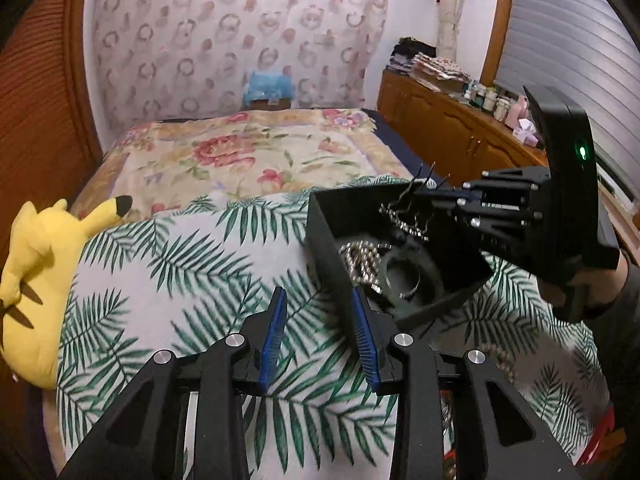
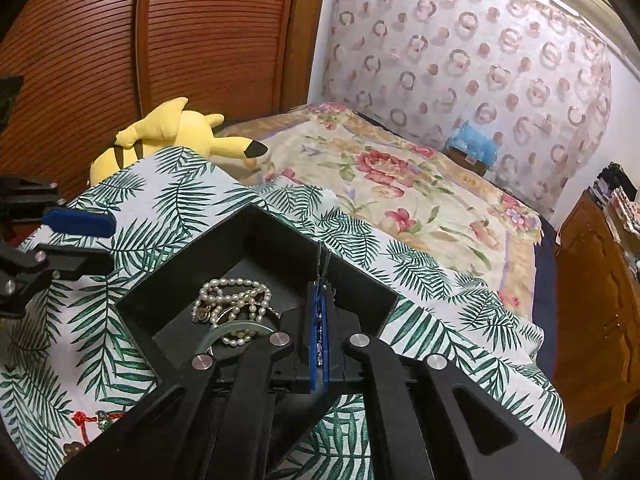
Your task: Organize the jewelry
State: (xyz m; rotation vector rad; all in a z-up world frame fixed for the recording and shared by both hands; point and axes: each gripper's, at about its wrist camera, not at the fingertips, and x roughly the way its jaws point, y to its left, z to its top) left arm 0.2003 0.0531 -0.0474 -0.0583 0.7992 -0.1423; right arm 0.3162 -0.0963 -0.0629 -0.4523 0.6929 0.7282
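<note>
A black open box (image 1: 320, 236) (image 2: 256, 236) sits on a leaf-print cloth (image 1: 180, 264). Inside it lie a pearl necklace (image 2: 232, 296) (image 1: 360, 256) and a greenish bangle (image 2: 224, 334) (image 1: 412, 276). My right gripper (image 2: 319, 286) (image 1: 418, 192) hangs over the box's far side, shut on a thin silver chain (image 1: 402, 216) that dangles from its pads into the box. My left gripper (image 1: 319, 294) (image 2: 92, 242) stands open just beside the box's near corner, above the cloth. Nothing is between its blue pads (image 1: 276, 336).
A yellow plush toy (image 1: 44, 264) (image 2: 172, 128) lies at the cloth's left edge. Behind it stretches a floral bedspread (image 1: 240, 156). A red knotted trinket (image 2: 86, 418) and beads (image 1: 496, 356) rest on the cloth near me. A wooden cabinet (image 1: 448, 128) stands to the right.
</note>
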